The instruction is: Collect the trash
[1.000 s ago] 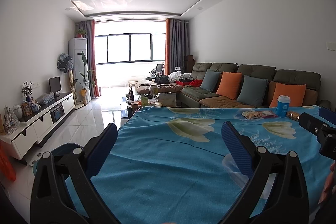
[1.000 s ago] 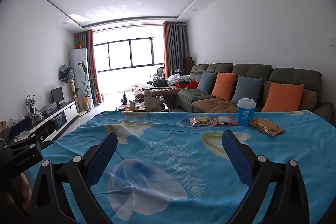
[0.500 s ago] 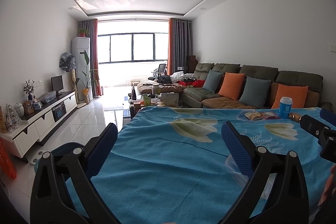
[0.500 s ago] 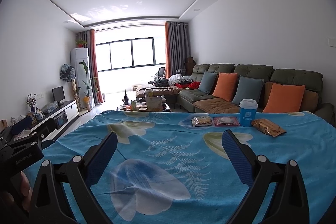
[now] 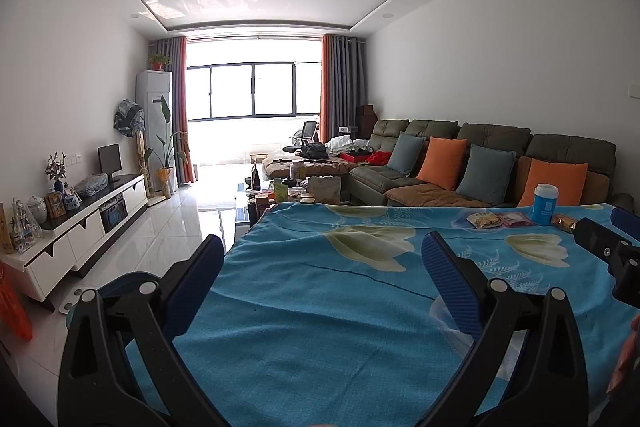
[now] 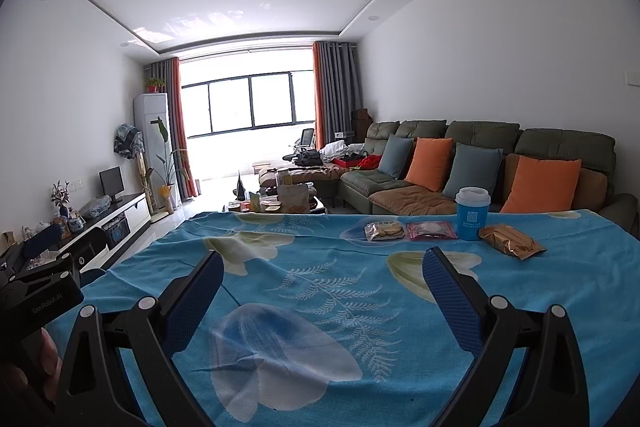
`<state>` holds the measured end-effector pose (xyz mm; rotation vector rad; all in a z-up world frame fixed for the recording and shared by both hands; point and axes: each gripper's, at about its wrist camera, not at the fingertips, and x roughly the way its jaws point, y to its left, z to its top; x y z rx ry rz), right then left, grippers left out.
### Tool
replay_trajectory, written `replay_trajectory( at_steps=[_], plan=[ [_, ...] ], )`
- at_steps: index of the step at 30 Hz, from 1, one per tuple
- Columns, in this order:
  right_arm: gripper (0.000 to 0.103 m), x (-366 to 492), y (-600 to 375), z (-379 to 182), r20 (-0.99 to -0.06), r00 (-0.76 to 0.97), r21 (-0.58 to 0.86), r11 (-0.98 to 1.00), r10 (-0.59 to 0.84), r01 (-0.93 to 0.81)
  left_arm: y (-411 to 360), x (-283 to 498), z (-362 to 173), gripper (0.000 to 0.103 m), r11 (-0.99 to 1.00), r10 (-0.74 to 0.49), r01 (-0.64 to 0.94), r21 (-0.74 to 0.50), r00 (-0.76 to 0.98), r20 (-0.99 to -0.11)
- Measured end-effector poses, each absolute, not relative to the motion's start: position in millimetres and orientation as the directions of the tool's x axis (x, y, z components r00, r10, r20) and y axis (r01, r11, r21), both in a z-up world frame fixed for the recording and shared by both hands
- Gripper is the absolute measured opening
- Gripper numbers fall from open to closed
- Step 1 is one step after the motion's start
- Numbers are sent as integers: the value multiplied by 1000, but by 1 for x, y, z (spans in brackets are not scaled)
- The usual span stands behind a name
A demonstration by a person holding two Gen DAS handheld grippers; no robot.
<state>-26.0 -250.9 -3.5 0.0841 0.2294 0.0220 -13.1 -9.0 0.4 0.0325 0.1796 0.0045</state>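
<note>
- Both grippers hover low over the bench, draped in a blue floral cloth, and neither touches anything.
- The right gripper has its blue pads spread wide, nothing between them, only cloth below.
- The trash sits well ahead of it, up at the far edge, lined up around the blue cup with its white lid.
- Just beside the cup on the right lies a gold wrapper, crumpled and flat on the cloth.
- On the cup's left is a pink packet, touching or nearly touching it, and beyond that a yellowish snack packet.
- The left gripper is equally wide apart and empty, well apart from the cup, which stands far off to its right.
- From the left wrist view the right gripper juts in at the edge, just this side of the cup, hiding part of the gold wrapper.
- Behind the cup, past the bench, runs the sofa with orange and grey cushions.
</note>
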Motion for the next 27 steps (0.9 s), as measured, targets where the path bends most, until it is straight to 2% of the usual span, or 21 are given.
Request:
replay_trajectory(
  at_steps=[27],
  plan=[
    [96,-26,-252,-2,-230,973,93,996,36,-15,-9,-10,-2,97,999,5,2,38,982,-191]
  ],
)
